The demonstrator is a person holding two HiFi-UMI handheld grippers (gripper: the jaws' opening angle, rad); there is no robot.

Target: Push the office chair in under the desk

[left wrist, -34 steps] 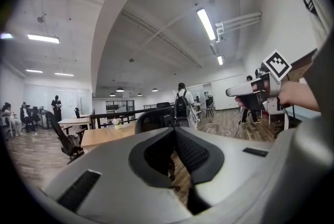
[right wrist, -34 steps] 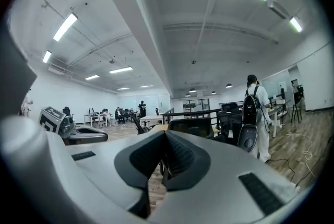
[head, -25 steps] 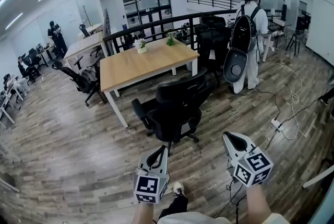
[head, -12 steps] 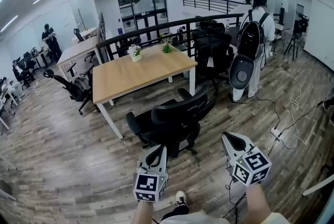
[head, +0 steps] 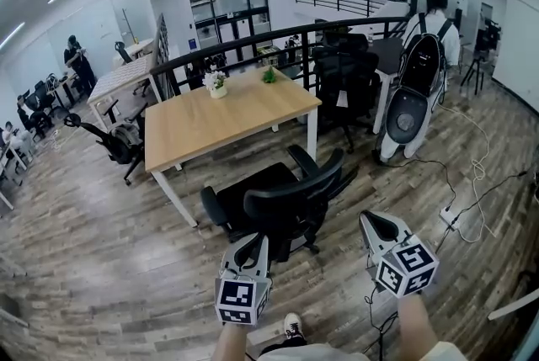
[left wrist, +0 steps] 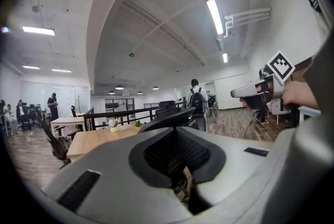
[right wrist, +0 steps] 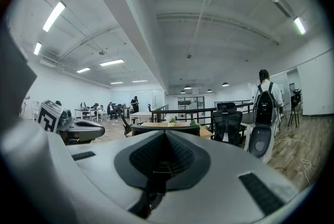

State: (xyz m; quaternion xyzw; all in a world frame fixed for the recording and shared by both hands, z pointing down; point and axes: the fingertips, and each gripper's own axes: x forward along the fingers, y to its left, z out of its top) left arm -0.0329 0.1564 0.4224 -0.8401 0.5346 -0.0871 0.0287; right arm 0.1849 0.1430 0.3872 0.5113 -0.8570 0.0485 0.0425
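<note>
A black office chair (head: 282, 201) stands on the wood floor with its seat partly under the near edge of the wooden desk (head: 227, 119), its backrest toward me. My left gripper (head: 255, 242) is shut and empty, just short of the backrest. My right gripper (head: 376, 221) is also shut and empty, off to the right of the chair and apart from it. In the left gripper view the backrest top (left wrist: 168, 118) shows just beyond the shut jaws, the desk (left wrist: 91, 142) behind it and the right gripper (left wrist: 255, 92) beside. The right gripper view shows the left gripper (right wrist: 78, 130).
A person with a backpack (head: 421, 82) stands at right near more black chairs (head: 345, 77). Another chair (head: 118, 145) sits left of the desk. Cables and a power strip (head: 446, 216) lie on the floor at right. Small plants (head: 217, 84) stand on the desk's far side.
Both grippers and my view have moved forward toward the chair, which now looks nearer and larger. The grippers stay side by side and shut.
</note>
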